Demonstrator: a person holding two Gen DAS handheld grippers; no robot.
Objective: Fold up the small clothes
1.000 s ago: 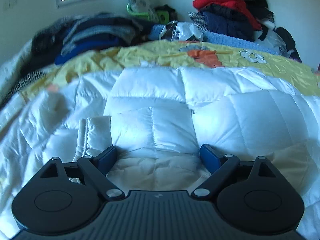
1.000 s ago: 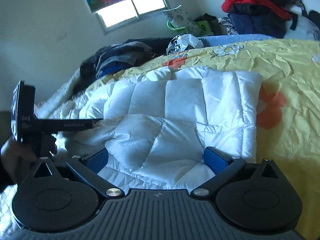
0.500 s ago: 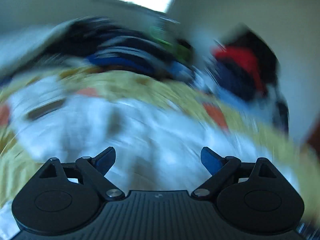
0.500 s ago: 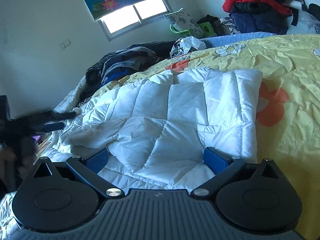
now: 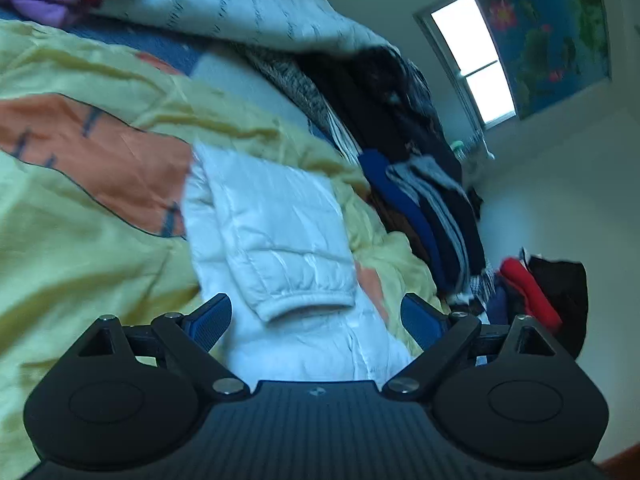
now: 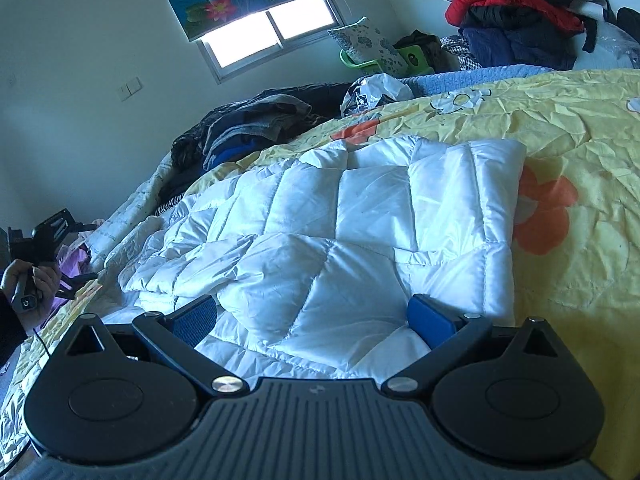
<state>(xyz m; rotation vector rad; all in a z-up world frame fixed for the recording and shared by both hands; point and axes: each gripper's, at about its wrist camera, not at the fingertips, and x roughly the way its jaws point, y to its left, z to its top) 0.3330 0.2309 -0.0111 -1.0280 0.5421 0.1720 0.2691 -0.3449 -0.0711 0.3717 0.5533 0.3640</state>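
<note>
Yellow bedspread (image 6: 568, 120), white puffer jacket (image 6: 360, 220) (no legible label), both grippers' fingers apart

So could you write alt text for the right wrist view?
A white puffy jacket lies spread on a yellow flowered bedspread, with the open right gripper low over its near edge. Piled clothes and a bright window sit behind.

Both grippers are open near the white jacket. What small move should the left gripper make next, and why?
Probably ease the left gripper forward and close on the sleeve cuff. Its jaws stand open with the cuff lying just ahead between them, not yet gripped, and the sleeve stretches out from the jacket over the yellow sheet, unfolded.
</note>
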